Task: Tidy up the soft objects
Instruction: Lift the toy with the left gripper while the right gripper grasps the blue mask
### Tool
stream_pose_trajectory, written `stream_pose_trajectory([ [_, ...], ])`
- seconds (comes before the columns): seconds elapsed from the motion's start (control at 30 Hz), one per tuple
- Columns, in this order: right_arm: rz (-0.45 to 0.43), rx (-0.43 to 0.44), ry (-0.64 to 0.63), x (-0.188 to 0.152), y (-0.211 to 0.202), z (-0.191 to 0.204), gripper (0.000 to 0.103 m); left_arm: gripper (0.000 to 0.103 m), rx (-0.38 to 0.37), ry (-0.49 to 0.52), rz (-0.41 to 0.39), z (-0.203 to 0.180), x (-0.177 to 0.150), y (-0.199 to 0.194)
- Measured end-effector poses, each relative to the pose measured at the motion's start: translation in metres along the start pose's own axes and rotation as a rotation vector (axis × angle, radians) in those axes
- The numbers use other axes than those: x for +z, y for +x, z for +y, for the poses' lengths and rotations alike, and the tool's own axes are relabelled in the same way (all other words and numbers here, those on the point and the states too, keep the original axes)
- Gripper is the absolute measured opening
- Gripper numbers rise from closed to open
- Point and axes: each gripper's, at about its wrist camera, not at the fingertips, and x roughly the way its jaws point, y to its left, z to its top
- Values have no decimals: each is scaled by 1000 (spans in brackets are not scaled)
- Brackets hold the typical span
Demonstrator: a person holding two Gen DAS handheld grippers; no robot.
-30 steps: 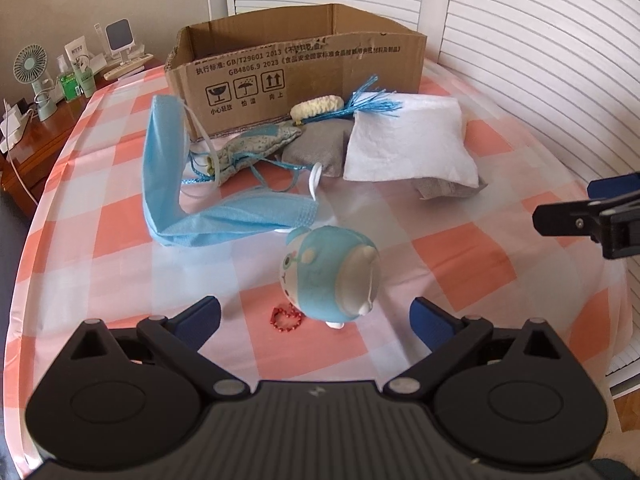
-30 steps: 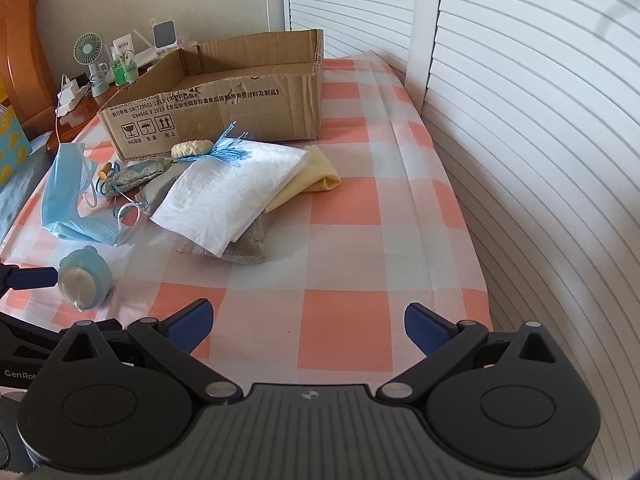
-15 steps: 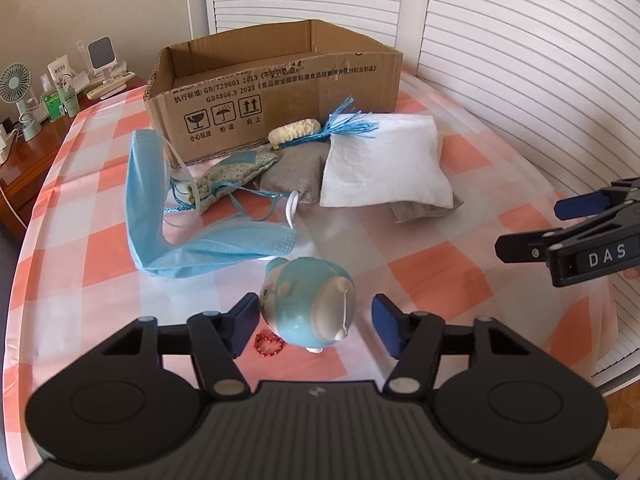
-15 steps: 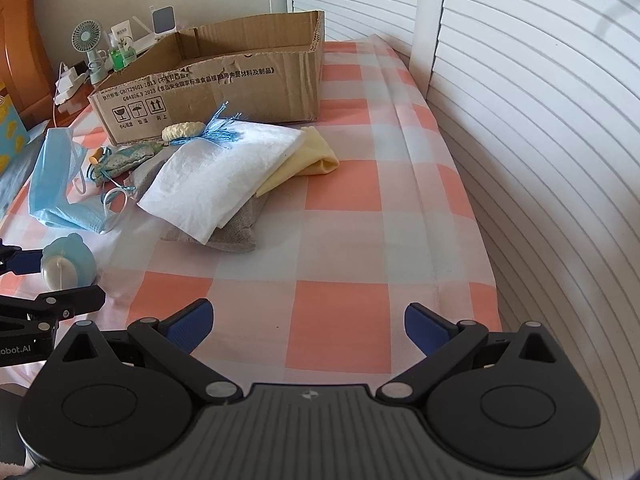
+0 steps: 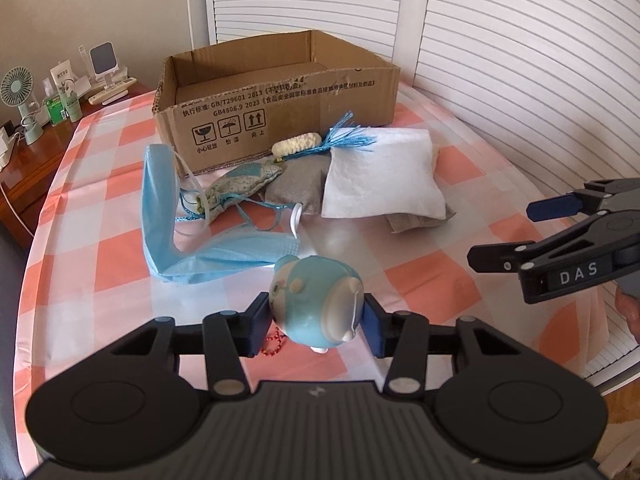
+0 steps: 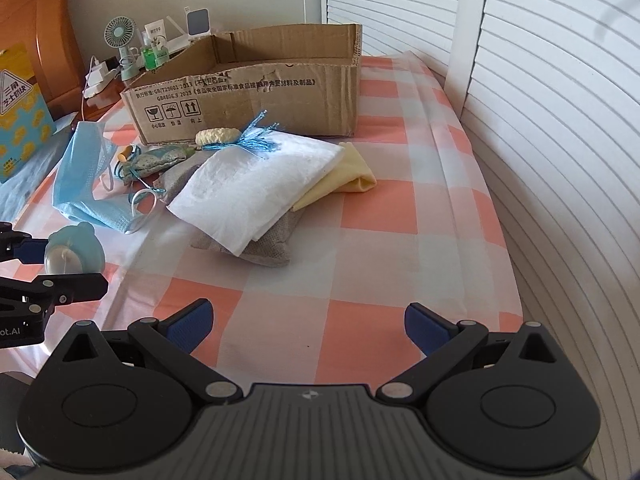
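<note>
A blue plush toy (image 5: 316, 300) lies on the checked cloth (image 5: 100, 264), and my left gripper (image 5: 316, 324) has a blue pad pressed on each of its sides while the jaws keep closing. A small red bead ring (image 5: 274, 346) hangs under the toy. Behind it lie a blue face mask (image 5: 168, 216), a patterned sachet (image 5: 240, 184), a grey pouch (image 5: 296, 188), a cream knit piece with a blue tassel (image 5: 300, 144) and a white cloth (image 5: 380, 176). The open cardboard box (image 5: 276, 92) stands at the back. My right gripper (image 6: 308, 324) hangs open over bare cloth, holding nothing.
A yellow cloth (image 6: 344, 180) pokes out from under the white one. To the left is a wooden side table with a small fan (image 5: 18, 96) and bottles (image 5: 60, 106). White louvred doors (image 6: 540, 100) run along the right edge.
The left gripper's jaws came in from wide apart onto the blue plush toy. The view tipped up a little. The right gripper stayed open and drew slightly nearer the left one.
</note>
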Motion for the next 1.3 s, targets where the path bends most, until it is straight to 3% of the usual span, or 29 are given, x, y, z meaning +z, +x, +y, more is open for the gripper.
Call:
stream_pose_trajectory([
  [0.2,-29,47,-45,11,-2,15,103,46,2,-4,-19,8,0,-13],
  [0.8,-63,228,-300,44,19,106,103,46,147,-136,-27,83,-24,-29],
  [1.3,-97,297,-536,54,44,173,85,46,205,-184,-40,117,-28,-33],
])
